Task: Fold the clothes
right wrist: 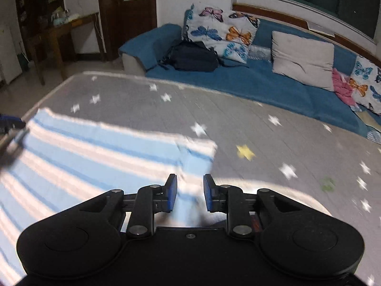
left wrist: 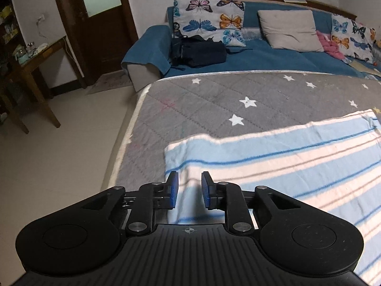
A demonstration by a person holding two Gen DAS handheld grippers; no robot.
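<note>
Striped blue-and-white cloth point(left wrist: 285, 157) lies flat on the grey star-print mattress point(left wrist: 214, 100), blue sofa point(left wrist: 262, 57) with butterfly pillows point(left wrist: 209, 21) and a black bag point(left wrist: 198, 51) behind. Left gripper point(left wrist: 189, 189) sits over the cloth's left edge, fingers point(left wrist: 173, 190) apart with a clear gap, gripping nothing. Right gripper point(right wrist: 190, 193) is over the cloth's right corner point(right wrist: 197, 152), fingers point(right wrist: 172, 194) likewise parted and empty; right view is motion-blurred, left gripper just showing at its far left edge.

Both wrist cams low, close over mattress point(left wrist: 214, 100), facing far sofa point(right wrist: 238, 81); right view blurry, likely nearer right edge.
</note>
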